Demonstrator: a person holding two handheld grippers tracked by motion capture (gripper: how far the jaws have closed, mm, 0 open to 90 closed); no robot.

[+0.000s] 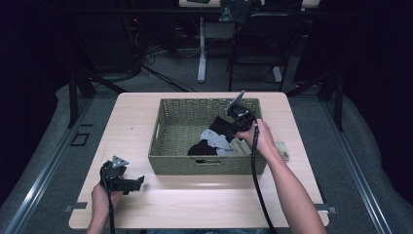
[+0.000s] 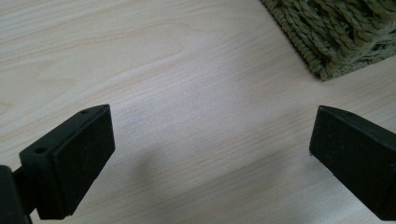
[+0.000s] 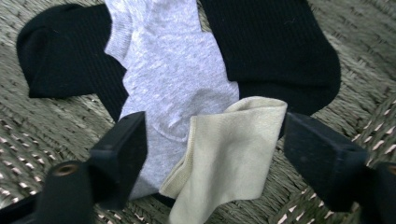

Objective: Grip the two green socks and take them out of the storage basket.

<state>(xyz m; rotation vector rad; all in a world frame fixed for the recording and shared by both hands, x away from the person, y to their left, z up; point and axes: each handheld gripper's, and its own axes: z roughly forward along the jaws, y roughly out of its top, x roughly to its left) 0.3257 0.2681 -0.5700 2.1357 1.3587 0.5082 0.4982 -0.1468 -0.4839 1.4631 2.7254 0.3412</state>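
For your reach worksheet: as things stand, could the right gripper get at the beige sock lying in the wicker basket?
Probably yes. The right gripper hangs inside the wicker basket, jaws open on either side of the beige sock, which lies on top of the grey sock with nothing covering it.

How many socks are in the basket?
4 that I can see: two black socks at the sides, a grey sock between them, and a cream sock on top between the right gripper's open jaws. More may be hidden underneath.

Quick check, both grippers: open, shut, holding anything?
Left gripper: open, holding nothing, over bare table.
Right gripper: open, jaws either side of the beige sock in the basket, not gripping it.
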